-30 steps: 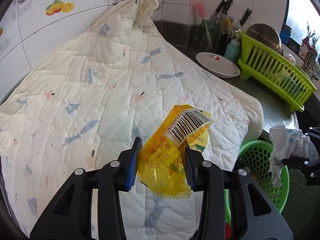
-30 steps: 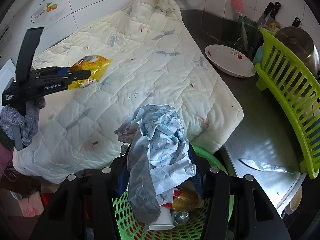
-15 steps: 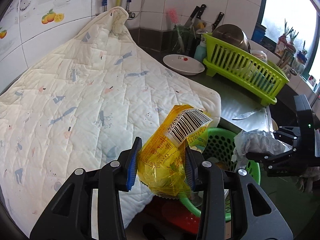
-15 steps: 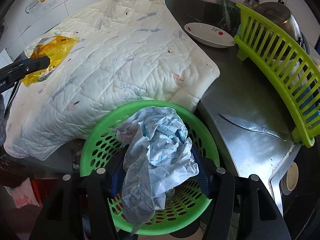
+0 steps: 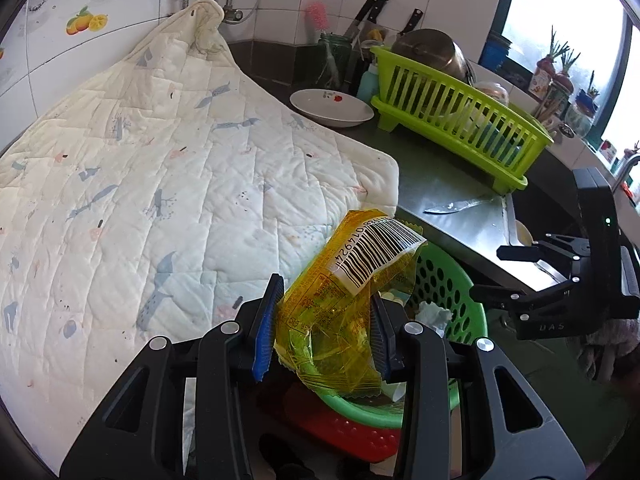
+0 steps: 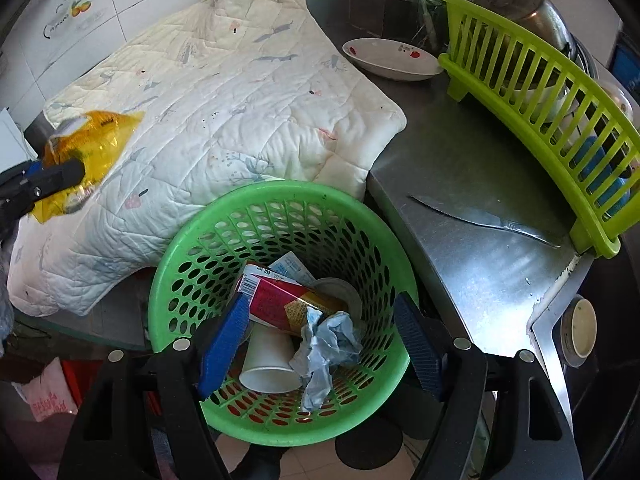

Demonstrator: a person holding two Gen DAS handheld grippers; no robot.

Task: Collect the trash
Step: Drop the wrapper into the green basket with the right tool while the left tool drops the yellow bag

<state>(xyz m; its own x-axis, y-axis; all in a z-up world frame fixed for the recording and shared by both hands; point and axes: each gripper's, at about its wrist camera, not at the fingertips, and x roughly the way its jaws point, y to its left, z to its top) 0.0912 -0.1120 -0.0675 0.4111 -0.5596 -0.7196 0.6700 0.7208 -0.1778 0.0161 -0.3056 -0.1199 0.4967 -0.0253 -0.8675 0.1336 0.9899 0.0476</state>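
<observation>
Left wrist view: the left hand-held gripper [image 5: 323, 322] was clamped on one yellow wrapper [image 5: 340, 304], as it had been half a second before. It had shifted toward the green basket [image 5: 448, 280], so the wrapper now hung over the basket's near rim rather than over the quilted cloth [image 5: 180, 184]. The right hand-held gripper [image 5: 508, 272] showed at the right of the frame with its fingers apart and nothing between them; earlier it had carried the crumpled paper.

Right wrist view: the right hand-held gripper [image 6: 320, 340] stood spread open above the green basket [image 6: 192, 248]. The crumpled paper [image 6: 324, 348], gripped half a second before, now lay inside the basket. Count in basket: one crumpled paper, one white cup [image 6: 268, 364], one red carton [image 6: 288, 300], one round lid [image 6: 340, 292]. The basket sat below the counter [image 6: 460, 184], at the corner where the quilted cloth [image 6: 240, 100] overhung the counter edge. On the counter: one knife [image 6: 480, 216], one white bowl [image 6: 388, 60], one lime dish rack [image 6: 552, 104]. The yellow wrapper [image 6: 88, 148] appeared at the far left, over the cloth's left edge.
</observation>
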